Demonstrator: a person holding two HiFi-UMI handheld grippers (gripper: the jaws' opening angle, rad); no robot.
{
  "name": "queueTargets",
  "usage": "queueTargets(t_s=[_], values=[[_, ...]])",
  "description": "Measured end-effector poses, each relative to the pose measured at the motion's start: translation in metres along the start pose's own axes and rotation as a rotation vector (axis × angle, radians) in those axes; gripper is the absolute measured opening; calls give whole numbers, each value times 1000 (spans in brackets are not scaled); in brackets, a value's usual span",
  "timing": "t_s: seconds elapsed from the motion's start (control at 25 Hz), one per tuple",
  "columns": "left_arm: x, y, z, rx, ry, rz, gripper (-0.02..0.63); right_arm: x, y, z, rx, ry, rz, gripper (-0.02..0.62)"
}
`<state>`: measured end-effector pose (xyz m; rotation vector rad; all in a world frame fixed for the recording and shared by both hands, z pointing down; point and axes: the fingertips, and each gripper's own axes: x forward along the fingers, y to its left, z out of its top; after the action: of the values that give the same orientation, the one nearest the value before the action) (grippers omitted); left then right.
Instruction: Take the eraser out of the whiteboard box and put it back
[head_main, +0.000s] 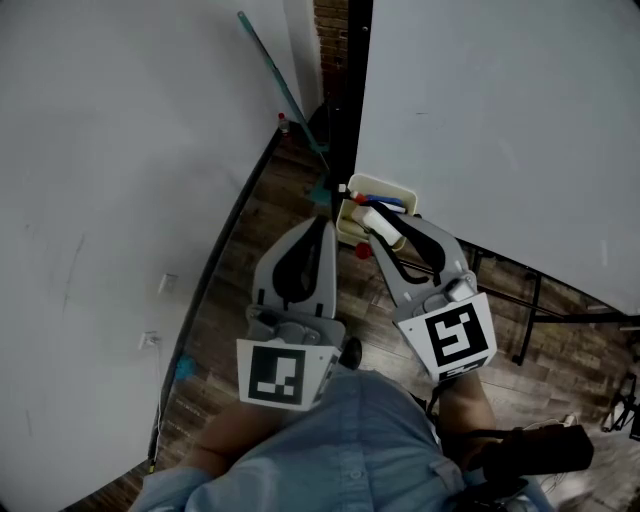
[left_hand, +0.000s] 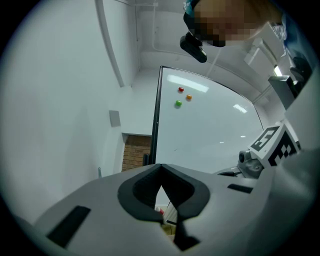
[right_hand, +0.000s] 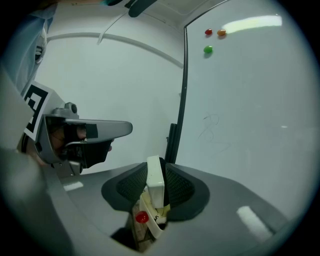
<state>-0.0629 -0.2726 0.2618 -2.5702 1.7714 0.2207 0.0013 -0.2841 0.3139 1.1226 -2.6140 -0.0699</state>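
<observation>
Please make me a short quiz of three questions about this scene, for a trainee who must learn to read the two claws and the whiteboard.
1. Choose one: what is between the jaws of the right claw? A) a blue marker B) the white eraser C) nothing
2. True or false: the left claw is shut and holds nothing.
3. Fill in: the whiteboard carries ___ small round magnets.
Key: 1 B; 2 true; 3 three.
</observation>
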Motion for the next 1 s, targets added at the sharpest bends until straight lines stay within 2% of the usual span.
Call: queueTargets(t_s=[0.64,1.0], values=[[14,33,-24,-15,71,-10,5,38,8,-36,61,96,17,110],[26,33,-37,-21,103,-38,5,46,6,-50,84,115,24,115]])
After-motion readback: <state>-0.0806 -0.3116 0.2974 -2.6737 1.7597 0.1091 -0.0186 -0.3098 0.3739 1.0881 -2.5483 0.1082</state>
